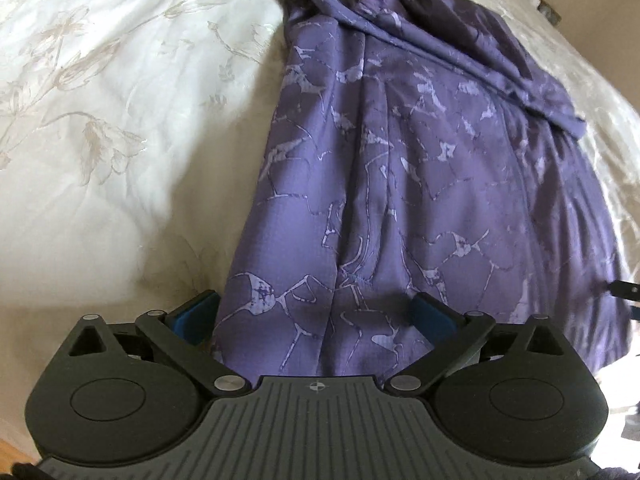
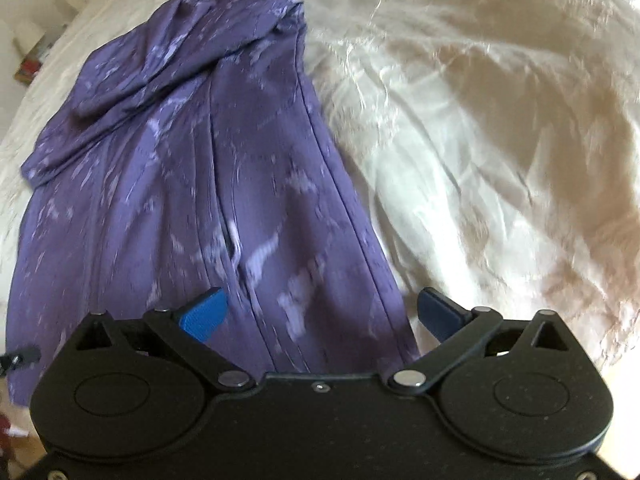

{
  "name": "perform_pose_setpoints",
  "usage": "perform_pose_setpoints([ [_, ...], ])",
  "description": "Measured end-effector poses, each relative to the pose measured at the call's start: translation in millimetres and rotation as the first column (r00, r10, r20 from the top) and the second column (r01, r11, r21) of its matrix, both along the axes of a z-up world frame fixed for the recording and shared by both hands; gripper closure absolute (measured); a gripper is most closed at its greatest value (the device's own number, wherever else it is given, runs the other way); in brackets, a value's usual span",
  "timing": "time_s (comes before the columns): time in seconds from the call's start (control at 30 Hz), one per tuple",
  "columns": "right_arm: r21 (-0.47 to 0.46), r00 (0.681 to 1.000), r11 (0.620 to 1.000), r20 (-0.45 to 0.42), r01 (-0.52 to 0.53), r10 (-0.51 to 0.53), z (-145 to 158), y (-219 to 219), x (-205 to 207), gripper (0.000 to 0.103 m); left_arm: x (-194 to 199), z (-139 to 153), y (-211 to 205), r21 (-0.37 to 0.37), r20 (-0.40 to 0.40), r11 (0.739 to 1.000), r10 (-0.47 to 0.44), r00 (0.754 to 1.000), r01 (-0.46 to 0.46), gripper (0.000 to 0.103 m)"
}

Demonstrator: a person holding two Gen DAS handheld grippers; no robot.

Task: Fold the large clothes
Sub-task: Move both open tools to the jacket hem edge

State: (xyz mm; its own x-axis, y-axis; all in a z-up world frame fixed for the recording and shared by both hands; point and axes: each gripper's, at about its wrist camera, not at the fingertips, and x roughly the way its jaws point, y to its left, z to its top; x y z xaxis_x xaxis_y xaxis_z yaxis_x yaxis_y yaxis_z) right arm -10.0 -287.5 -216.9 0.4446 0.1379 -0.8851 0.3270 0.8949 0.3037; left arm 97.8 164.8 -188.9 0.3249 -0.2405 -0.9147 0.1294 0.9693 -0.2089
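You have both tools spread wide and empty: the left gripper point(image 1: 316, 314) straddles the purple garment point(image 1: 400, 184)'s left edge at lower centre, the right gripper point(image 2: 322, 312) its right edge, likely so you can pinch both corners off the cream bedspread point(image 1: 100, 120).

A home bedroom, cream floral bedspread point(image 1: 100, 92) filling both views, wood floor point(image 1: 16, 450) at the bed's foot, cluttered shelf point(image 2: 32, 66) by a pale wall
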Motion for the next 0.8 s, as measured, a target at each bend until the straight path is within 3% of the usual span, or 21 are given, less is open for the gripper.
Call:
perform_pose_setpoints([
  [0.33, 0.037, 0.993, 0.992, 0.005, -0.117, 0.117, -10, 5, -13, 0.001, 0, -4, -8, 0.063, -0.001, 0.997, 0.042, 0.999, -0.042, 0.0],
  [0.7, 0.062, 0.98, 0.98, 0.081, -0.187, 0.182, 2, 14, -30, 0.001, -24, 0, -5, 0.031, 0.007, 0.997, 0.064, 0.998, -0.064, 0.0],
  [0.8, 0.108, 0.977, 0.977, 0.124, -0.185, 0.171, 8, 9, -36, 0.001, -28, 0, -2, 0.001, -0.003, 0.997, 0.081, 0.997, -0.081, 0.001],
])
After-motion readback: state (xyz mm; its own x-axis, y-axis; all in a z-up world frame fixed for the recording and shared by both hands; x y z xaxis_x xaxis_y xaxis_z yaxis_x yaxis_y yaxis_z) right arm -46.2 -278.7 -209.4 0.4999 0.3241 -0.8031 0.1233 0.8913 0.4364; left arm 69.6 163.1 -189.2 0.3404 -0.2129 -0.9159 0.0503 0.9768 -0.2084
